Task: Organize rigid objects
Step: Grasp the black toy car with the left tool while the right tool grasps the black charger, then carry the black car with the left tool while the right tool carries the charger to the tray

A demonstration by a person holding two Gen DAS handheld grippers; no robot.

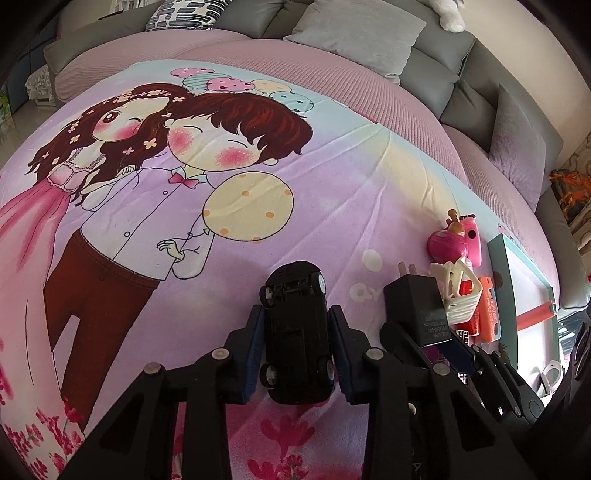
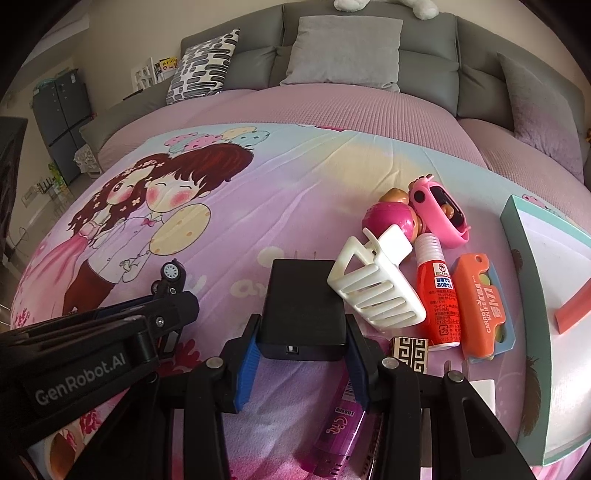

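Left wrist view: left tool is clamping the toy car on the bed; right tool is gripping the charger. Next, I guess, both are heading for the box.

Grey sofa — pale wall

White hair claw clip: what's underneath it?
The white plastic hair claw clip lies partly over the pink round doll toy and beside the red bottle; what lies beneath its body is hidden.
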